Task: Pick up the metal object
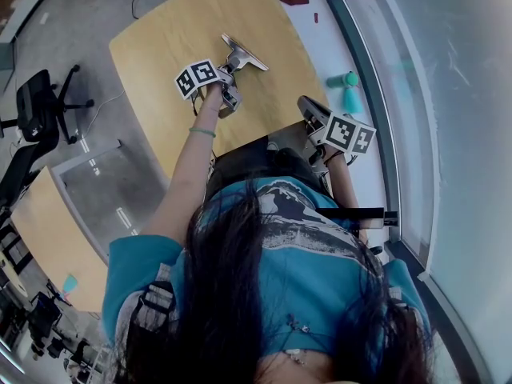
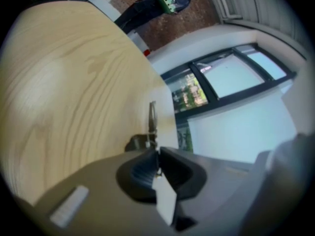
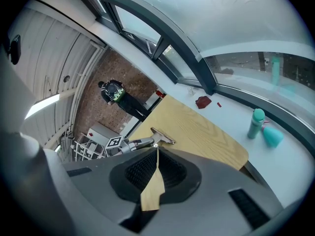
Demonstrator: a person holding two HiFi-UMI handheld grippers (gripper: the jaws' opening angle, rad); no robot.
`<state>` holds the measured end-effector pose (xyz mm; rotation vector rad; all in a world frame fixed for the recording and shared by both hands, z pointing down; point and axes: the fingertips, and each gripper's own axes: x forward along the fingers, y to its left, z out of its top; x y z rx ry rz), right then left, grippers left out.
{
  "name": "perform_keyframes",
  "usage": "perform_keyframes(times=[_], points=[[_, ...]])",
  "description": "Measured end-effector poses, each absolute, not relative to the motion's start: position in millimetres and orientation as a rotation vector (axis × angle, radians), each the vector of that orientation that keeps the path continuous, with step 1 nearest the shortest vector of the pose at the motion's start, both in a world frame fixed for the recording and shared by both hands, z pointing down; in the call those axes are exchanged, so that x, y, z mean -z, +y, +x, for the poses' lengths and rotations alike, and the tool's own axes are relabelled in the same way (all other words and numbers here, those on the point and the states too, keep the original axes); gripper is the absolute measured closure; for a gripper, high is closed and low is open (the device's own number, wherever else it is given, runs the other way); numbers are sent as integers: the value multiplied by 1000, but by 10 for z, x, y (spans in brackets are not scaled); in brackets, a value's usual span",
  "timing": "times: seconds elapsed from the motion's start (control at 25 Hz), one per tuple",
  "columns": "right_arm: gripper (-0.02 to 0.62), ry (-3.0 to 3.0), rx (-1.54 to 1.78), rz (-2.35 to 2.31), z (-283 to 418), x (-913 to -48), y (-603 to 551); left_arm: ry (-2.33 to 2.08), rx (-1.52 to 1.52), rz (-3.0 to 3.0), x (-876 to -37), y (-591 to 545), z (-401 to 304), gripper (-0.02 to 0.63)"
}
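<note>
Grasp is the step in hand, I judge: my left gripper [image 2: 156,152] has its jaws pinched together on the metal object [image 2: 152,116], whose thin blade stands edge-on just ahead of the tips, over the tabletop [image 2: 69,82]. Next calls for a steady, straight lift. My right gripper [image 3: 157,150] hangs closed and empty, well apart.

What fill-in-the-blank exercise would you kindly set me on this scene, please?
The gripper clamping the flat silver metal object is the person's ___ one.
The right gripper holds ___.
The upright teal bottle stands on the white ledge, not the light ___ table.
Missing: left; nothing; wooden.
</note>
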<state>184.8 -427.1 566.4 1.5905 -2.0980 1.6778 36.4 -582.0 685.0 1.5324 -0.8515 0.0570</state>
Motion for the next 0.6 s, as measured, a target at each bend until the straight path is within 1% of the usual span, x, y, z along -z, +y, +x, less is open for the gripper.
perform_keyframes(times=[0.24,0.6], points=[[575,-2114,-1672,1579,1874,-5644,-4207,-869,-73,1617,-6690,-5694,356,604],[575,-2181,-1630,1485,1752,-5580,-3976,-865,-36,1687,-6319,-5127,295,604]])
